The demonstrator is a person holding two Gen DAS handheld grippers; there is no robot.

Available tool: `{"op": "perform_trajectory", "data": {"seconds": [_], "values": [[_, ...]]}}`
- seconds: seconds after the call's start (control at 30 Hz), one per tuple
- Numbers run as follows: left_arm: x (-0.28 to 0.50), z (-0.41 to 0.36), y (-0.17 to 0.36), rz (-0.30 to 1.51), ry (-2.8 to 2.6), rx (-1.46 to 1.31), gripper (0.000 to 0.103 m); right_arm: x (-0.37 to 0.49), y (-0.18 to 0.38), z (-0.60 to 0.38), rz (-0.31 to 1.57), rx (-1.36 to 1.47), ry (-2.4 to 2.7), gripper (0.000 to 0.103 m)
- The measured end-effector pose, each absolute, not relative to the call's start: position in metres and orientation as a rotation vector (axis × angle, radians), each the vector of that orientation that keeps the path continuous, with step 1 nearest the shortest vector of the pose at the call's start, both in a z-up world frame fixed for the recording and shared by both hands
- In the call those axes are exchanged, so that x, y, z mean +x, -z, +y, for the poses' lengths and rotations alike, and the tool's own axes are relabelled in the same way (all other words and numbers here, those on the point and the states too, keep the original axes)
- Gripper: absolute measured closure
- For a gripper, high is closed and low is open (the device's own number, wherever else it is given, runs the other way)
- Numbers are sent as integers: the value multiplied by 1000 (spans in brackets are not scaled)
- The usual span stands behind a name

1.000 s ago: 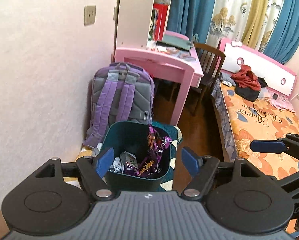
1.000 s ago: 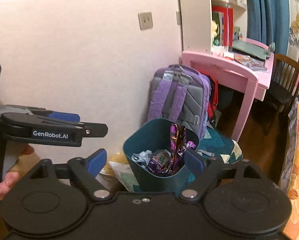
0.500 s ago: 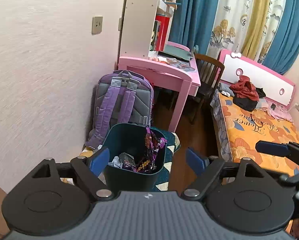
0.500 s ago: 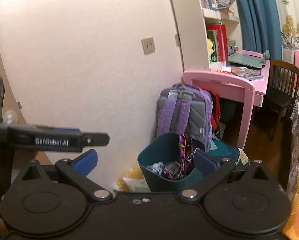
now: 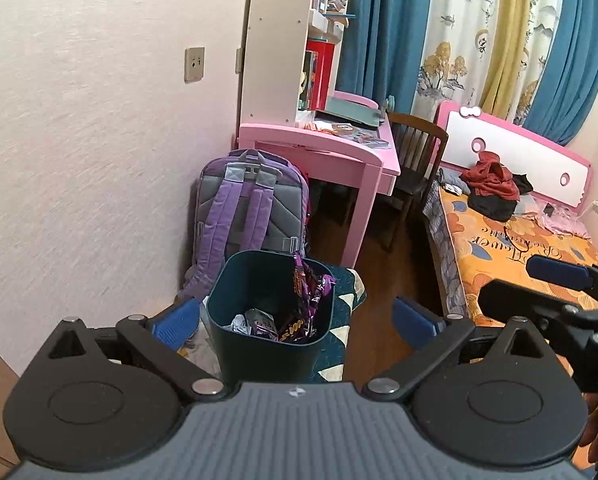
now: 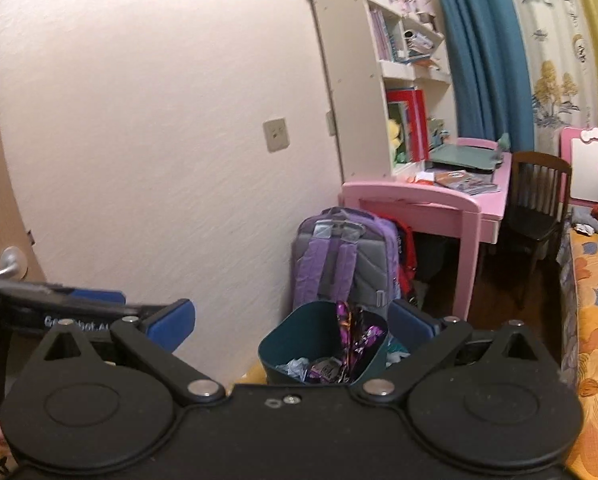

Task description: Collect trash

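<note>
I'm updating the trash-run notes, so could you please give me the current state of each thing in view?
Trash bin: upright, holding wrappers.
Purple wrapper: sticking above the rim.
Backpack: upright behind the bin.
Left gripper: opening, nothing between its fingers.
Right gripper: open, empty.

Textured pale wall [image 5: 79, 140], pink desk [image 5: 319, 148], white bookshelf [image 6: 351, 80], blue curtains [image 5: 383, 28], dark wood floor [image 5: 395, 256]

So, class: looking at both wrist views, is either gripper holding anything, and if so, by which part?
Nothing is held. The left gripper has its jaws opening and the right gripper stands wide open, both empty; the teal bin with wrappers sits beyond them on the floor, untouched.
</note>
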State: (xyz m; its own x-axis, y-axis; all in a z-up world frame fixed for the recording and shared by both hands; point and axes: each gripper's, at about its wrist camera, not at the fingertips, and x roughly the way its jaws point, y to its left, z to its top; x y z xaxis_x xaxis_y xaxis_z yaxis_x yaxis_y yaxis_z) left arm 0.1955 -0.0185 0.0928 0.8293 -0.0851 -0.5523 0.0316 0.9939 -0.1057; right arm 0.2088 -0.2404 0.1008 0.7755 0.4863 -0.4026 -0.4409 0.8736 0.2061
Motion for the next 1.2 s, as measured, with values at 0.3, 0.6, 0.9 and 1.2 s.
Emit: {"op": "perform_trajectory", "data": {"seconds": [0.3, 0.6, 0.9, 1.2], "values": [[190, -21, -97, 579, 56, -78, 0, 205, -98, -239, 463, 111, -497, 0], [189, -14, -98, 577, 22, -104, 0, 204, -98, -240, 448, 111, -500, 0], [184, -11, -104, 532, -11, -110, 0, 204, -100, -241, 443, 107, -499, 0], [185, -7, -114, 491, -41, -106, 0, 201, -102, -235, 420, 95, -486, 0]]}}
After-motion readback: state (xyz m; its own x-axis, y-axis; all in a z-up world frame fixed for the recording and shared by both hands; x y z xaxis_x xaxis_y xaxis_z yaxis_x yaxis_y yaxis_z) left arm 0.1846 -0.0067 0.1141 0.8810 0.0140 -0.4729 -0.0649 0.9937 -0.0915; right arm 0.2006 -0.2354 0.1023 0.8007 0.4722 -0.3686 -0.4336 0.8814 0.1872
